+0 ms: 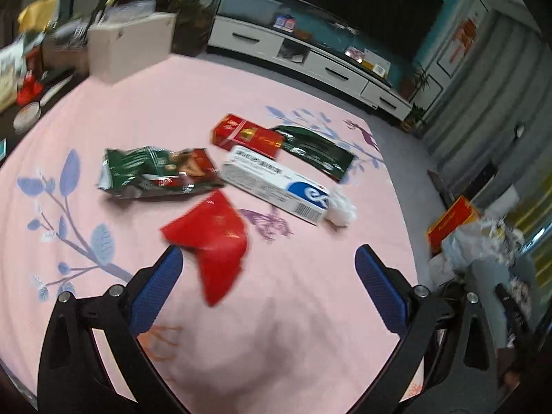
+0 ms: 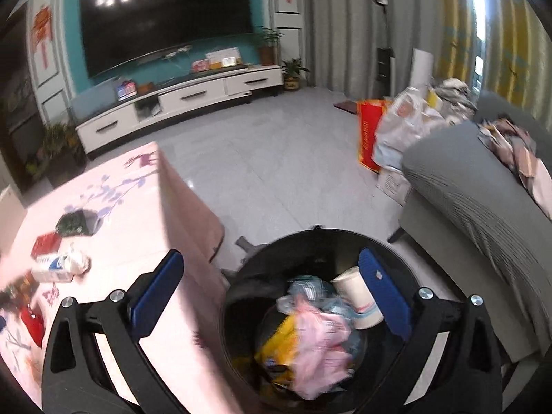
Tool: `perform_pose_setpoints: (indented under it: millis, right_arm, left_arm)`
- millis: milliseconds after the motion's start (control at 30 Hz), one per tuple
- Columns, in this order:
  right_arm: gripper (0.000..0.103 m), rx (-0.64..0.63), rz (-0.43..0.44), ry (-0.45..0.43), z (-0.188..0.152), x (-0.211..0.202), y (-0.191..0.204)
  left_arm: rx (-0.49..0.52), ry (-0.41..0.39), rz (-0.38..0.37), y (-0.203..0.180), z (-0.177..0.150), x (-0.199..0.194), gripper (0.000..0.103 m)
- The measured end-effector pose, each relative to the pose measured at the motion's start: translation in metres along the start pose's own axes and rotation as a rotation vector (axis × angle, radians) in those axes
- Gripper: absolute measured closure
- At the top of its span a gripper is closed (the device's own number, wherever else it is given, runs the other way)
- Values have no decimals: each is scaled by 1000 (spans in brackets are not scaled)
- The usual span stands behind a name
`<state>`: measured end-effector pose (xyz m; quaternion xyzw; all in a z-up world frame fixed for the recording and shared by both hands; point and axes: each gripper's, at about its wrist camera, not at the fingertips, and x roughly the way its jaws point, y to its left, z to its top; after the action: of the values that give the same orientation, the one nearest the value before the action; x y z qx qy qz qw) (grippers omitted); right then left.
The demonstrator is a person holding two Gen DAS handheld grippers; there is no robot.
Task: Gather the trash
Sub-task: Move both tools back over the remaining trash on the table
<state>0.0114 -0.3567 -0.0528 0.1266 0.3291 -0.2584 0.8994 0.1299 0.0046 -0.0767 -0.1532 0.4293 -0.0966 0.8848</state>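
Note:
In the left wrist view, my left gripper (image 1: 269,258) is open and empty over a pink tablecloth (image 1: 138,110). A red wrapper (image 1: 214,241) lies just ahead of its left finger. Beyond lie a green and red snack bag (image 1: 155,172), a white and blue box (image 1: 272,183), a crumpled tissue (image 1: 341,208), a red packet (image 1: 245,134) and a dark green pouch (image 1: 317,150). In the right wrist view, my right gripper (image 2: 272,265) is open and empty above a black trash bin (image 2: 269,252) holding a pink bag (image 2: 321,341), a yellow wrapper (image 2: 279,345) and a paper cup (image 2: 357,296).
The bin stands on the floor right of the table's edge (image 2: 193,207). A grey sofa (image 2: 476,207) is at right, with bags (image 2: 403,127) behind it. A white TV cabinet (image 2: 179,103) lines the far wall. A white box (image 1: 127,45) and clutter sit at the table's far left.

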Motion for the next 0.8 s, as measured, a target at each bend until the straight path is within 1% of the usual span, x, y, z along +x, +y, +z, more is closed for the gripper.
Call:
perform_pose_setpoints:
  millis: [67,200,233,333,500,800]
  right_arm:
    - [4,-47,26,0,-5,4,19]
    - [4,-149,64,-19,-15,7,56]
    - [4,-168,69,-20,-17,8,64]
    - [4,-212,58,-17,-27,12,85]
    - [4,-255,56,-12,-37,16,103]
    - [4,-283,59,10,-49,23,117]
  left_arm:
    - [-42,-7,8,16,1,-2,3]
    - [-103,-21,60,47,4,-5,3]
    - [-118,-17,75,54,5,-5,3]
    - [-141,-6,88,70,4,-5,3]
    - [-156,-11,91,81,3,-8,3]
    - [-177,7,126,96,0,-6,3]
